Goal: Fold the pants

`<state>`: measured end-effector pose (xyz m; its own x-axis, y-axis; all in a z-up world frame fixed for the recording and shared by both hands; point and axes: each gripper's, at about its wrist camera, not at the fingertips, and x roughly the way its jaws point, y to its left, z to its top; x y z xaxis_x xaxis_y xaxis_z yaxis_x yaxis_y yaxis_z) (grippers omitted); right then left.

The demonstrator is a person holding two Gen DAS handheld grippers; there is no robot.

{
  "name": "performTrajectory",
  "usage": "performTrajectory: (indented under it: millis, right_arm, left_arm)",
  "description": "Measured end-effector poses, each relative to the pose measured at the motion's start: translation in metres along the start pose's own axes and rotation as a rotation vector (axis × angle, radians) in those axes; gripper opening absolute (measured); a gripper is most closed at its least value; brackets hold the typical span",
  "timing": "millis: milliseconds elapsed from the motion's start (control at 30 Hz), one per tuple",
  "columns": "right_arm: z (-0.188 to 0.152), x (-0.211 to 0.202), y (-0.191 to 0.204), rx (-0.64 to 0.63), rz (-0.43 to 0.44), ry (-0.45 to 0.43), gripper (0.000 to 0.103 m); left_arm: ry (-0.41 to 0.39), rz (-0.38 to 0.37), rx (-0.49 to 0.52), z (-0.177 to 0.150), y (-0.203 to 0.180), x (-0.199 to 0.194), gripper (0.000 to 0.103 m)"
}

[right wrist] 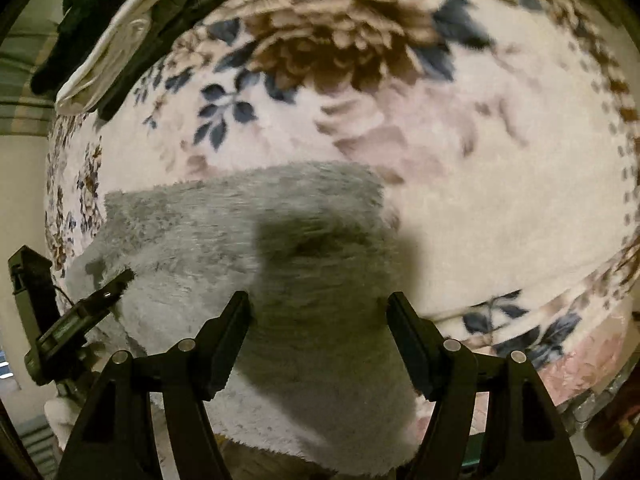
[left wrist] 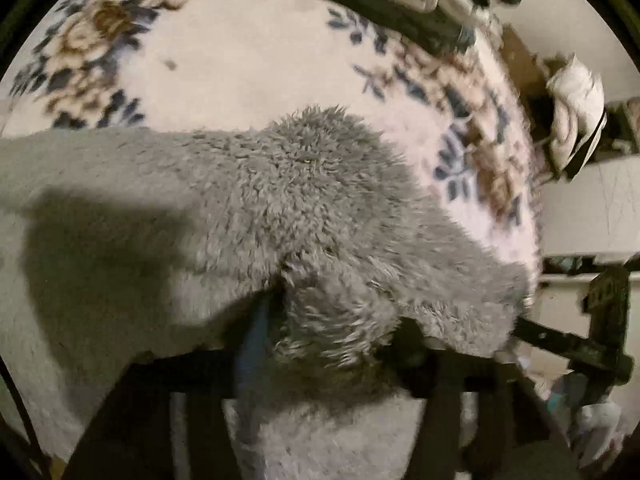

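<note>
Evidently a fold is under way: the grey fleece pants point(right wrist: 248, 240) are spread on the floral blanket point(right wrist: 500, 200), beneath and between the parted right fingers point(right wrist: 318, 320). A bunched fold is held between the left fingers point(left wrist: 332, 336); whether it is clamped cannot be told. Next, an edge must be gripped and carried over.

Pants point(right wrist: 224, 240) lie on blanket point(right wrist: 460, 208), seemingly.

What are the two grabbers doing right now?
Left gripper: fluffy grey pants bunched between its fingers; grip cannot be told.
Right gripper: open, over the pants.
</note>
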<state>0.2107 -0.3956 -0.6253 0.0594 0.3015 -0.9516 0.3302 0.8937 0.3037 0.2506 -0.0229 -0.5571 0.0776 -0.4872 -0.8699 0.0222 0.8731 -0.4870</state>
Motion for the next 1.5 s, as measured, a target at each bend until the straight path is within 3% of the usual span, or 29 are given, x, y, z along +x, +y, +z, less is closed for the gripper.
performTrajectory:
  millis: [33,133,167,200,333,467,533,633,733,800,833,867,967,1133,1267,1400,1500]
  right_arm:
    - [-0.002,-0.008,0.005,-0.008,-0.008,-0.012,0.072]
    - [-0.012,-0.034,0.023,-0.033,-0.007,-0.056,0.073]
    - [-0.016,-0.041,0.029,-0.044,-0.001,-0.071,0.079]
    - [-0.020,-0.047,0.039,-0.057,0.016,-0.087,0.084]
    - [-0.036,-0.049,0.075,-0.086,0.074,-0.094,0.084]
    - [-0.043,-0.013,0.116,-0.113,0.103,-0.050,0.084]
    - [-0.043,0.009,0.134,-0.117,0.113,-0.013,0.084]
    - [-0.046,0.032,0.154,-0.126,0.133,0.032,0.084]
    - [-0.048,0.044,0.169,-0.148,0.119,0.050,0.084]
    - [-0.048,0.047,0.176,-0.158,0.107,0.056,0.084]
    - [-0.049,0.047,0.180,-0.162,0.098,0.059,0.084]
    - [-0.049,0.047,0.182,-0.164,0.094,0.060,0.084]
    - [-0.049,0.046,0.183,-0.159,0.080,0.058,0.084]
    - [-0.051,0.039,0.177,-0.136,0.093,0.038,0.084]
    - [-0.054,0.030,0.161,-0.108,0.117,0.018,0.084]
    - [-0.056,0.018,0.127,-0.046,0.152,-0.001,0.084]
    - [-0.057,0.001,0.092,0.001,0.161,-0.027,0.084]
  left_arm:
    - [-0.012,-0.021,-0.030,-0.005,0.004,-0.008,0.083]
    - [-0.128,-0.026,-0.130,-0.030,0.025,-0.045,0.100]
    - [-0.155,-0.022,-0.159,-0.040,0.034,-0.057,0.103]
    - [-0.179,-0.017,-0.203,-0.052,0.047,-0.070,0.103]
    - [-0.281,0.017,-0.411,-0.097,0.119,-0.108,0.103]
    - [-0.409,-0.004,-0.691,-0.130,0.218,-0.131,0.102]
    - [-0.465,-0.032,-0.775,-0.133,0.251,-0.138,0.102]
    - [-0.516,-0.050,-0.795,-0.120,0.276,-0.138,0.102]
    - [-0.452,-0.049,-0.776,-0.095,0.297,-0.112,0.102]
    - [-0.460,-0.068,-0.757,-0.086,0.304,-0.104,0.102]
    - [-0.488,-0.069,-0.739,-0.083,0.302,-0.107,0.096]
    - [-0.513,-0.071,-0.713,-0.080,0.299,-0.110,0.070]
    - [-0.570,-0.102,-0.651,-0.076,0.291,-0.122,0.031]
    - [-0.625,-0.064,-0.542,-0.084,0.263,-0.149,0.025]
    - [-0.665,-0.075,-0.410,-0.082,0.199,-0.177,0.025]
    - [-0.649,-0.121,-0.209,-0.081,0.097,-0.191,0.025]
    - [-0.576,-0.177,-0.067,-0.080,0.009,-0.167,0.024]
